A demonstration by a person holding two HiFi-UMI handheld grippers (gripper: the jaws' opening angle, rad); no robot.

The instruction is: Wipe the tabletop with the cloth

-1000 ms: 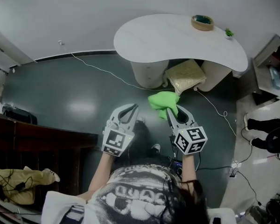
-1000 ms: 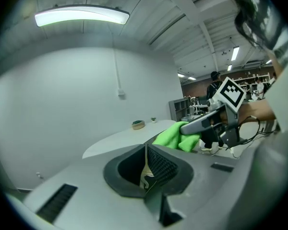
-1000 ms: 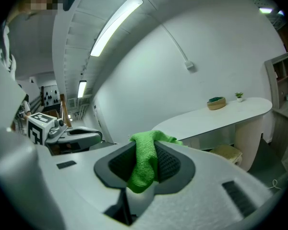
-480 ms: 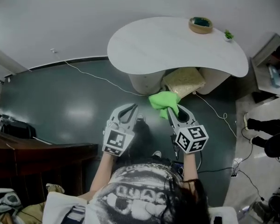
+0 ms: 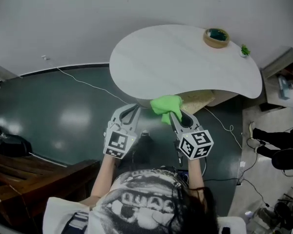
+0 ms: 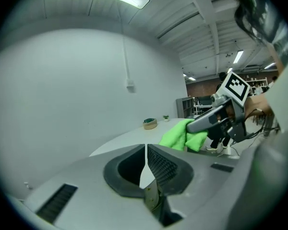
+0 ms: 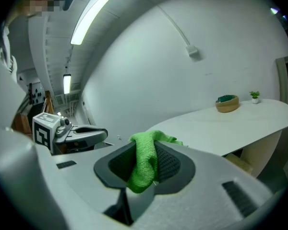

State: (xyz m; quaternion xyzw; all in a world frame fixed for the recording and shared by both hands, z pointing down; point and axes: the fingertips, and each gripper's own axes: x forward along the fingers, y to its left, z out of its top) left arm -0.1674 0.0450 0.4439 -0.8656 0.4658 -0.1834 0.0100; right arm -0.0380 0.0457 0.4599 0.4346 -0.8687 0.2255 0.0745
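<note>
A bright green cloth (image 5: 165, 106) hangs bunched in my right gripper (image 5: 175, 116), whose jaws are shut on it just short of the near edge of the white curved tabletop (image 5: 176, 57). In the right gripper view the green cloth (image 7: 145, 159) fills the gap between the jaws, with the tabletop (image 7: 230, 126) ahead. My left gripper (image 5: 132, 112) is beside it to the left, shut with nothing in it; in the left gripper view its jaws (image 6: 146, 158) meet, and the cloth (image 6: 182, 135) shows to the right.
A tan bowl with green contents (image 5: 216, 36) and a tiny potted plant (image 5: 244, 49) stand at the table's far right. A beige cushion (image 5: 202, 98) lies under the table. A white cable (image 5: 83, 82) crosses the dark floor. A shelf (image 5: 283, 79) stands at right.
Both grippers have come closer to the table: the cloth now reaches its near edge, where earlier it hung over the floor short of it. Both jaws stay as they were.
</note>
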